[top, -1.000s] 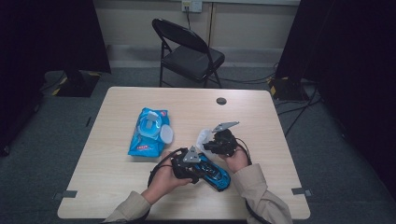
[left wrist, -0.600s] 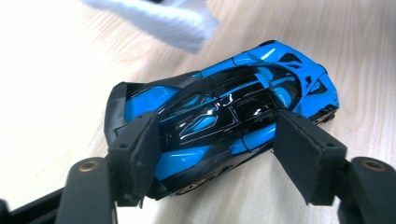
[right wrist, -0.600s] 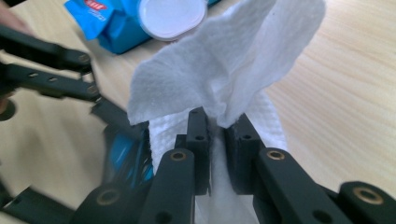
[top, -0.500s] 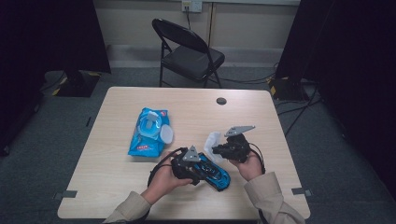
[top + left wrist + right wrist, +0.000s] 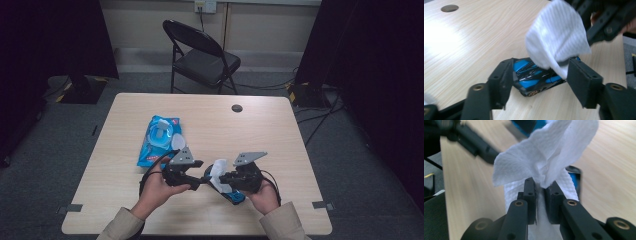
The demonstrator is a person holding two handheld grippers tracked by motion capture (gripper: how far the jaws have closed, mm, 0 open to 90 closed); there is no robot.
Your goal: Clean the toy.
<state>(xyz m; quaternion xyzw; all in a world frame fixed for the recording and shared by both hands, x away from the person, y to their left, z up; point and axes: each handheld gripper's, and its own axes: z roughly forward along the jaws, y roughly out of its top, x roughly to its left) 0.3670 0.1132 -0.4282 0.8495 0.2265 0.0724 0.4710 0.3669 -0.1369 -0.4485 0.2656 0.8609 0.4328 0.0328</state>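
A blue and black toy car [image 5: 236, 196] lies on the table near the front edge. In the left gripper view the toy car [image 5: 534, 75] shows between my left gripper's [image 5: 541, 67] jaws, which have just been closing but stand apart from it. That left gripper [image 5: 201, 177] hovers just left of the car. My right gripper [image 5: 222, 177] is shut on a white wipe [image 5: 218, 172] over the car. The wipe [image 5: 544, 157] fans out above the closed right gripper [image 5: 540, 185]. The same wipe [image 5: 554, 42] covers part of the car.
A blue pack of wipes [image 5: 157, 140] lies left of centre, its lid open. A round cable hole [image 5: 237, 108] sits near the table's far edge. A black folding chair [image 5: 200, 55] stands behind the table. Dark curtains flank the room.
My right gripper has carried the wipe toward the person and down over the car. My left gripper has lifted and drawn slightly left, off the car.
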